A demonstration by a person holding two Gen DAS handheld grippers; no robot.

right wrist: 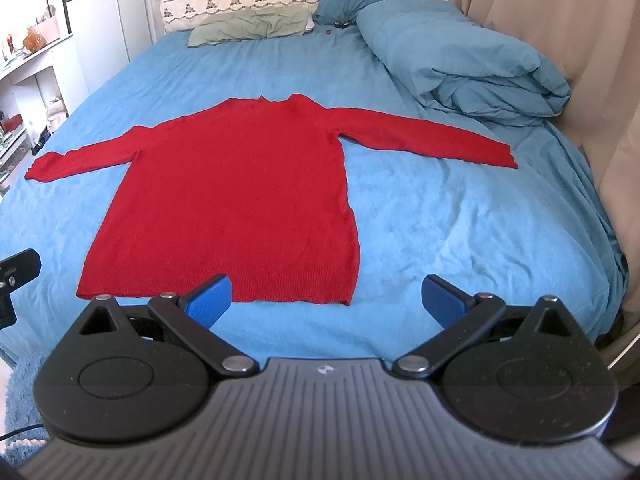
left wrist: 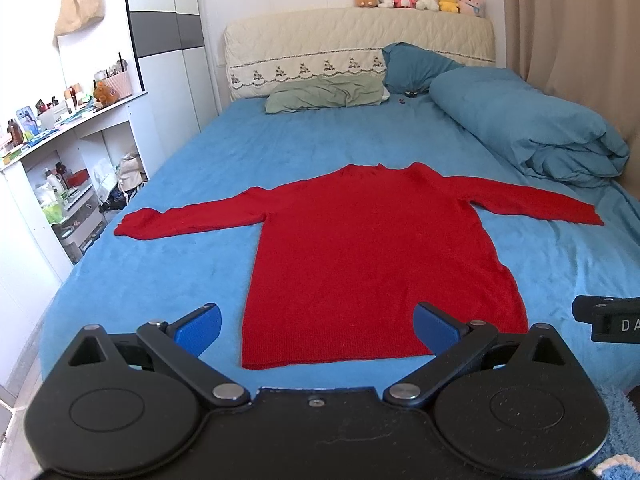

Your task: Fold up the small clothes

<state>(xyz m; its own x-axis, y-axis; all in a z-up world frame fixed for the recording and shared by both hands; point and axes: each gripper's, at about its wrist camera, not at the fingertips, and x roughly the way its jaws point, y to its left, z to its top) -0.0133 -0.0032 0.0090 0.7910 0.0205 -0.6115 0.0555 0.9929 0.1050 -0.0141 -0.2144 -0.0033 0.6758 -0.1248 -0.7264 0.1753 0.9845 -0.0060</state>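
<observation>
Sweater flat on bed, both grippers spread wide and empty, nothing folded yet.

Left gripper (left wrist: 318, 328) hovering over hem, jaws released, straddling the hem's left half; right gripper (right wrist: 326, 298) likewise released, off the hem's right corner above bare blue sheet (right wrist: 440, 216). Red sweater (left wrist: 368, 256) lying face-flat mid-bed, hem nearest, collar far, both sleeves stretched out sideways. Knit looks soft, light, limp, stretchy: likely to sag and drag on the fuzzy sheet, so best pinched at ribbed edges, such as left cuff (left wrist: 132, 226), right cuff (right wrist: 500, 156) or hem corners, not mid-panel. Left cuff close to the mattress edge, shelving (left wrist: 60, 184) beyond. Open sheet around body on all sides. Further back: rolled duvet (right wrist: 460, 64) near right sleeve, green pillow (left wrist: 324, 96), headboard (left wrist: 360, 40).
</observation>
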